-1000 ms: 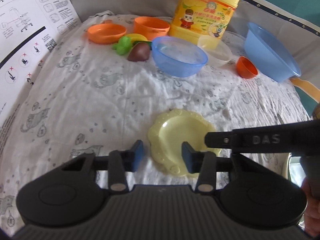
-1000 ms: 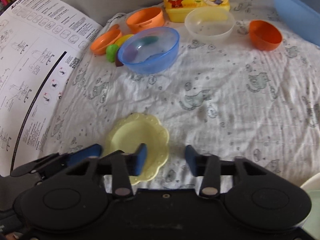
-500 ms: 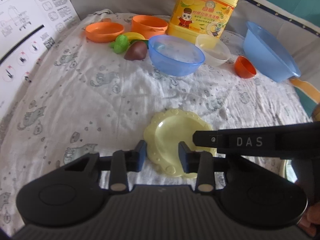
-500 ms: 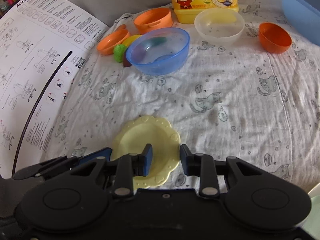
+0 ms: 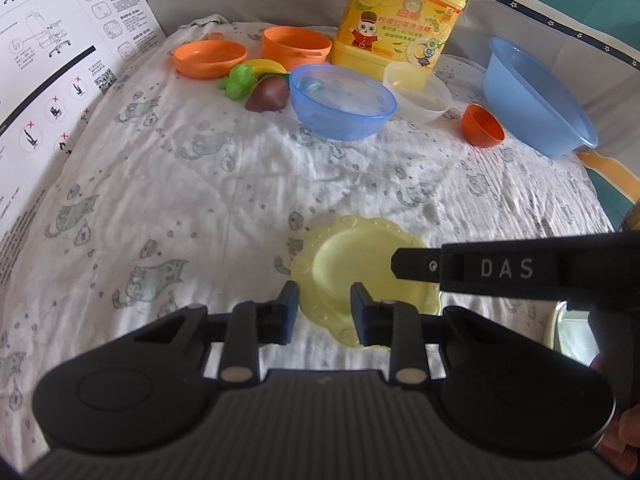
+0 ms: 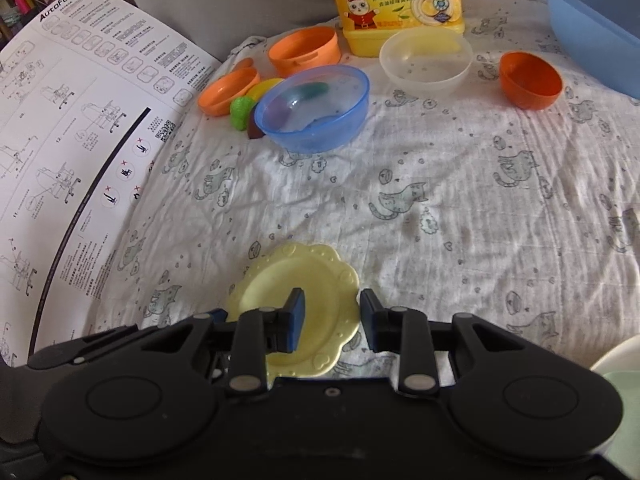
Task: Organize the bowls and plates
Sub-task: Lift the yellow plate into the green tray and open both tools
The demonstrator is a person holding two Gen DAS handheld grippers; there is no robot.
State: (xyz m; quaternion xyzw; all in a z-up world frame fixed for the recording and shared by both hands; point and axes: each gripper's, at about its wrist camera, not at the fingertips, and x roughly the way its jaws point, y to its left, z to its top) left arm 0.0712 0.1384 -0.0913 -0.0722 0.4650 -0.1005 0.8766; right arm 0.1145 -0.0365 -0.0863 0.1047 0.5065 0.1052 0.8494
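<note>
A pale yellow scalloped plate (image 5: 352,256) (image 6: 288,284) lies flat on the cat-print cloth (image 5: 200,200). My left gripper (image 5: 324,312) is low over the plate's near-left rim, and its jaws are closing with that rim between them; a gap still shows at both pads. My right gripper (image 6: 332,320) straddles the plate's right rim with its jaws narrow and not pressing. It crosses the left wrist view as a black bar (image 5: 480,268). At the back stand a blue bowl (image 5: 342,102), a clear bowl (image 5: 418,92) and a small orange bowl (image 5: 482,126).
At the back are an orange plate (image 5: 210,58), an orange tub (image 5: 296,44), toy fruit (image 5: 240,80), a yellow detergent jug (image 5: 400,20) and a big blue basin (image 5: 536,96). A printed instruction sheet (image 5: 48,60) stands on the left. A pale dish rim (image 6: 624,364) shows at the right wrist view's lower right.
The left gripper's jaws have narrowed around the plate's rim. The right gripper's jaws narrowed a little and shifted further over the plate. The plate has stayed flat on the cloth.
</note>
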